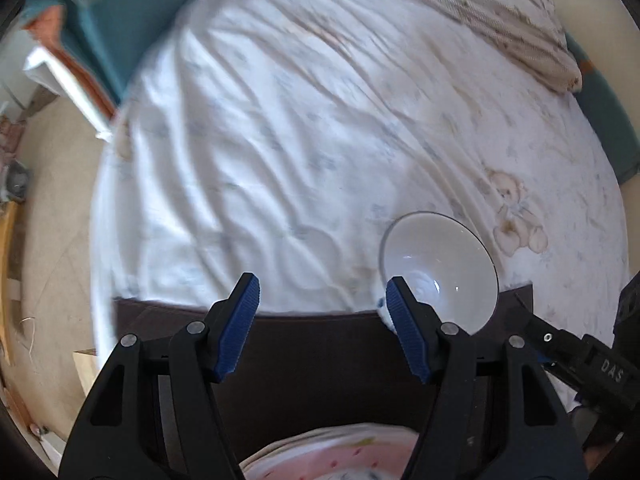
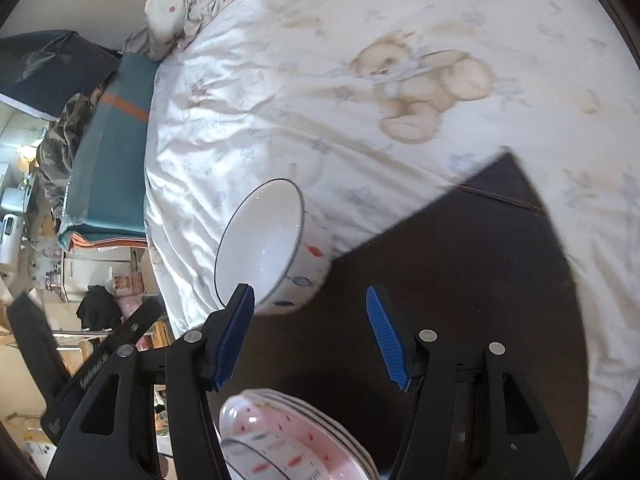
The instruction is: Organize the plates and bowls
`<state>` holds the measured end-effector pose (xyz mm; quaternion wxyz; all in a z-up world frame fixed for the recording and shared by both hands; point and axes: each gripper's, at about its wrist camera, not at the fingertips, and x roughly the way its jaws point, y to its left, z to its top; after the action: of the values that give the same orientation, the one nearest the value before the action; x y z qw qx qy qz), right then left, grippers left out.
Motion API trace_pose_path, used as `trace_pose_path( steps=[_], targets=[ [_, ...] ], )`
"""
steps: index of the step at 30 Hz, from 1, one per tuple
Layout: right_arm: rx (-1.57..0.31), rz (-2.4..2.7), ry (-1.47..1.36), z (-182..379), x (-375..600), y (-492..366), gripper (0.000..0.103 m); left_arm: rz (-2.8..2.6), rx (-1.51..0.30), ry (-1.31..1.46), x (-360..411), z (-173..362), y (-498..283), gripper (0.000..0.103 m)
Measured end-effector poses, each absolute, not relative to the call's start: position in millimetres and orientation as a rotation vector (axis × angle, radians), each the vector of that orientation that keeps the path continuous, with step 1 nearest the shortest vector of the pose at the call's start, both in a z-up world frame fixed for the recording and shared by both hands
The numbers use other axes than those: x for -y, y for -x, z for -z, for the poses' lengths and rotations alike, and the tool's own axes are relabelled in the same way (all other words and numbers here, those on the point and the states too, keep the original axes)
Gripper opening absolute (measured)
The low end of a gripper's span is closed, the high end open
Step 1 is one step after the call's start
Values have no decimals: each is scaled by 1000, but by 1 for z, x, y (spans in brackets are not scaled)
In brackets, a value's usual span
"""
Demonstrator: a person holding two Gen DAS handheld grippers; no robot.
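Observation:
A white bowl [image 1: 444, 264] with a thin dark rim and small painted marks on its side [image 2: 268, 240] rests where the dark brown board [image 1: 312, 352] meets the bed sheet. My left gripper [image 1: 322, 284] is open with nothing between its blue pads; its right finger [image 1: 404, 320] overlaps the bowl's near rim. My right gripper [image 2: 309, 292] is open too, and the bowl lies just past its left fingertip [image 2: 240, 312]. A stack of pink patterned plates [image 2: 312, 436] sits below both grippers, also seen as the plates [image 1: 320, 452] at the bottom edge.
The board [image 2: 460, 280] lies on a bed with a rumpled white sheet [image 1: 280, 140] printed with teddy bears. A patterned pillow [image 1: 500, 28] and a teal blanket [image 2: 108, 160] lie at the bed's far side. Floor and room clutter [image 2: 40, 240] show beyond the bed's edge.

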<state>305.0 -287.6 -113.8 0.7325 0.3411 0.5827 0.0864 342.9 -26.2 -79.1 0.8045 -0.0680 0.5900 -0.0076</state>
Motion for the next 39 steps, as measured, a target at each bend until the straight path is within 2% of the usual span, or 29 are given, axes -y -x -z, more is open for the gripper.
trace_pose_path(
  steps=[3, 6, 9, 10, 11, 12, 13, 16, 17, 25, 39],
  targets=[
    [-1290, -188, -761, 122, 280, -314, 61, 44, -1298, 113, 43, 97, -354, 58],
    [-1322, -167, -740, 137, 275, -323, 60, 71, -1320, 99, 56, 108, -359, 57],
    [-1349, -163, -714, 153, 275, -326, 50, 92, -1330, 85, 63, 115, -365, 57],
    [-1365, -175, -708, 158, 274, -327, 42, 99, -1338, 87, 65, 119, -367, 56],
    [-1378, -181, -700, 160, 273, -326, 37, 101, -1348, 94, 64, 122, -369, 49],
    [-1397, -188, -682, 164, 271, -326, 28, 106, -1358, 103, 64, 125, -370, 40],
    [-1404, -188, -667, 164, 269, -325, 21, 122, -1370, 119, 63, 128, -371, 38],
    [-1387, -188, -642, 163, 268, -323, 12, 162, -1370, 118, 69, 130, -371, 18],
    [-1384, -192, -629, 161, 266, -323, 13, 171, -1377, 114, 71, 131, -370, 7],
    [-1347, -208, -587, 145, 262, -322, 13, 212, -1381, 88, 69, 116, -359, 7],
    [-1211, -322, -466, 49, 235, -285, 14, 154, -1237, 84, 42, 22, -294, 7]
  ],
)
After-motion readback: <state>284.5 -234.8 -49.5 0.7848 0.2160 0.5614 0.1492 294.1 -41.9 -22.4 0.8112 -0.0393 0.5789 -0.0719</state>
